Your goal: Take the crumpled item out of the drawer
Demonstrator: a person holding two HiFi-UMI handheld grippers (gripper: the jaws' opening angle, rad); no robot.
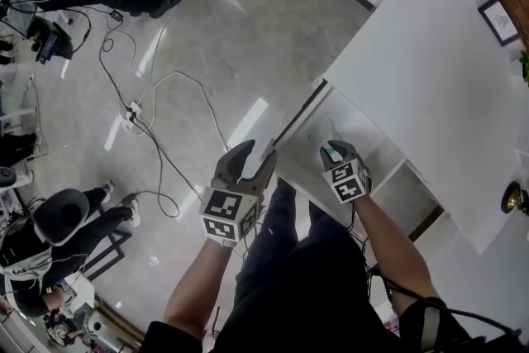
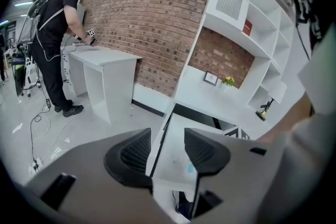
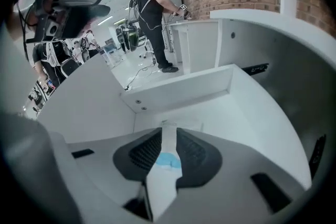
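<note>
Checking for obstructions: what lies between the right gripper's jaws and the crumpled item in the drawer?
Nothing. In the right gripper view the open right gripper frames the crumpled item, white with blue, on the bare white drawer floor.

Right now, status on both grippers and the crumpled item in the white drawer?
Left gripper open, empty, at open white drawer's edge. Right gripper open inside, crumpled white-and-blue item between jaws, not clamped. Nothing blocking.

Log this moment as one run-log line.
drawer: open | left gripper: open, empty | right gripper: open, in drawer, crumpled item in line between jaws | grip: none yet
</note>
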